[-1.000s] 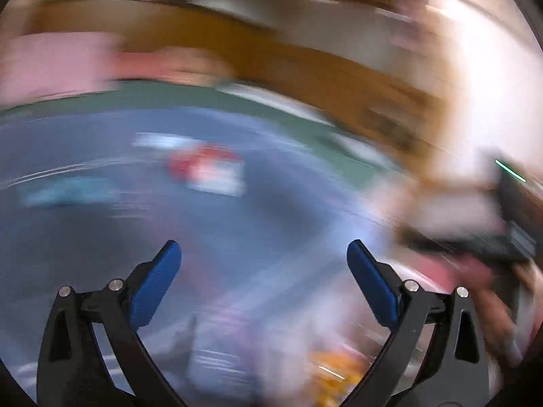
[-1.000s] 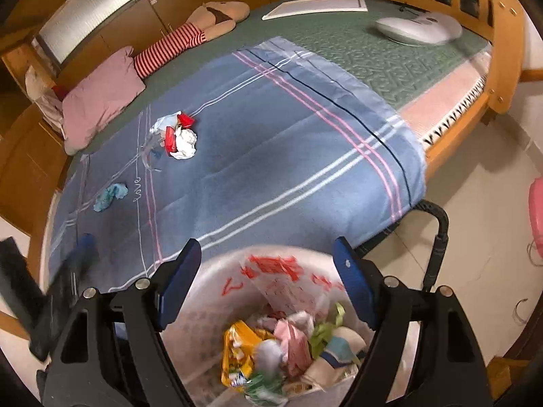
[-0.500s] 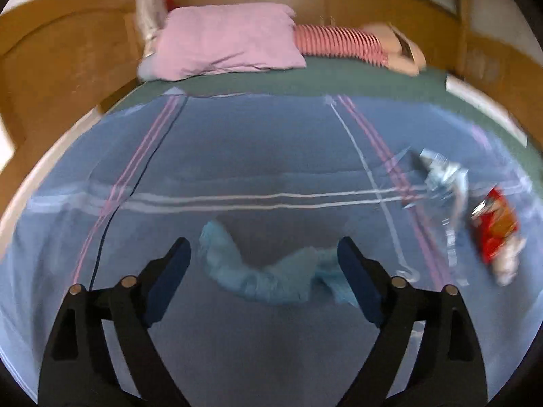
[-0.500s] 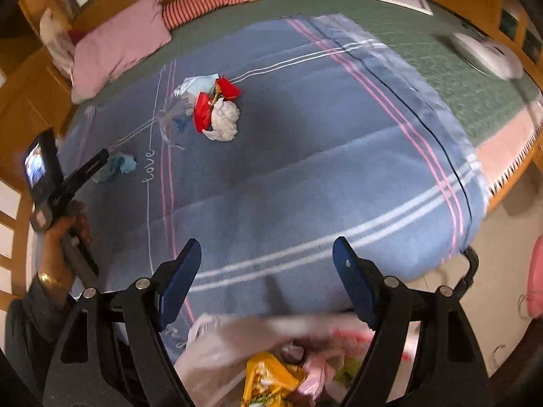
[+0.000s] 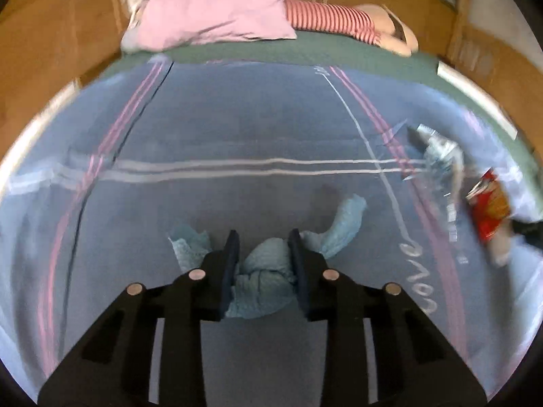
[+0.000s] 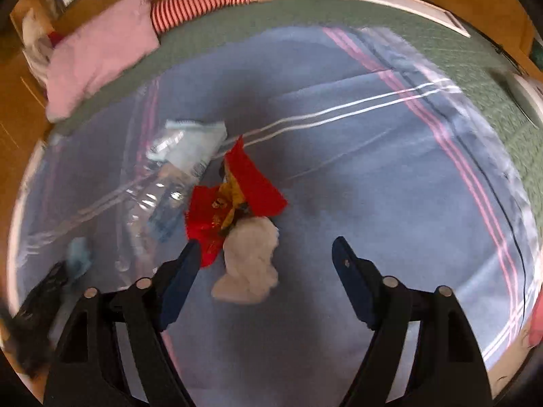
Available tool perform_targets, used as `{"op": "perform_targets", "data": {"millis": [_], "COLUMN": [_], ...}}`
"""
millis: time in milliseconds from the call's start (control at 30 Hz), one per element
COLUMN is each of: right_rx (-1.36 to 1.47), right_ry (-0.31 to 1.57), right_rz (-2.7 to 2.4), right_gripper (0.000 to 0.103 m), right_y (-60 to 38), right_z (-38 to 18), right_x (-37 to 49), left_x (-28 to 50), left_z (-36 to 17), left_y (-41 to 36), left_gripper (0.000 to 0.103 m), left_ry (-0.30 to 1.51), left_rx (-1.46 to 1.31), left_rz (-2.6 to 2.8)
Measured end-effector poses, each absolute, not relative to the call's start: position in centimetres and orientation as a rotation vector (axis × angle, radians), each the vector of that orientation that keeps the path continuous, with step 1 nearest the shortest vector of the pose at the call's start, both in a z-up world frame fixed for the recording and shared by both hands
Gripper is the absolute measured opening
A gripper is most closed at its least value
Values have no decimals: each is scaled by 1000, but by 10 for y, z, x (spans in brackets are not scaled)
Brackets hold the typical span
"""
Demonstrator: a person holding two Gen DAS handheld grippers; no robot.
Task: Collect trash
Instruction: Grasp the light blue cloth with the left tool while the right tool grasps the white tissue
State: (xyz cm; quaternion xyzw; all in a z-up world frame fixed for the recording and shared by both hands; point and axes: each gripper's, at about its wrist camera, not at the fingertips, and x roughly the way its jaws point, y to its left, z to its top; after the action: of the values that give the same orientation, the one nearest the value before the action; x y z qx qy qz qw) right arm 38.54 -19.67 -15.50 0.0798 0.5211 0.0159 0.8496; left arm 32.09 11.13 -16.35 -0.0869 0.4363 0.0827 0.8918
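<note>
My left gripper (image 5: 264, 240) is shut on a crumpled light-blue tissue (image 5: 268, 278) lying on the blue striped blanket (image 5: 237, 129); its ends stick out on both sides. My right gripper (image 6: 264, 254) is open, with a white crumpled paper wad (image 6: 249, 264) between its fingers on the blanket. Just beyond the wad lie a red snack wrapper (image 6: 234, 203) and a clear plastic bag (image 6: 169, 176). The wrapper (image 5: 488, 210) and plastic (image 5: 441, 166) also show at the right of the left wrist view.
A pink pillow (image 5: 213, 10) and a striped stuffed doll (image 5: 339, 22) lie at the head of the green bed (image 6: 441, 54). A white flat box (image 6: 404, 3) sits at the far right. Wooden bed frame (image 5: 51, 34) surrounds it.
My left gripper moved down onto the blue tissue and closed on it. My right gripper left the trash bag and moved forward over the bed to the white wad.
</note>
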Motion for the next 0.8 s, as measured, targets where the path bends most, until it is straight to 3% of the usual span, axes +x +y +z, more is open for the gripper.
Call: {"op": "perform_targets", "data": {"millis": [67, 100, 133, 500, 800], "right_rx": [110, 103, 108, 41, -47], "right_ry": [1125, 1136, 1158, 1205, 1166], "right_rz": [35, 49, 77, 237, 209], "right_gripper": [41, 35, 18, 17, 17], "right_y": [-188, -186, -184, -173, -160], "right_z": [-163, -166, -167, -144, -141], "right_x": [388, 388, 382, 274, 247], "left_x": [313, 307, 300, 223, 200], "left_z": [-155, -149, -144, -146, -141], "left_y": [114, 112, 108, 66, 51], "left_gripper": [30, 30, 30, 30, 31], "left_ry": [896, 882, 869, 931, 900], "left_rx": [-241, -244, -238, -186, -85], "left_rz": [148, 135, 125, 56, 59]}}
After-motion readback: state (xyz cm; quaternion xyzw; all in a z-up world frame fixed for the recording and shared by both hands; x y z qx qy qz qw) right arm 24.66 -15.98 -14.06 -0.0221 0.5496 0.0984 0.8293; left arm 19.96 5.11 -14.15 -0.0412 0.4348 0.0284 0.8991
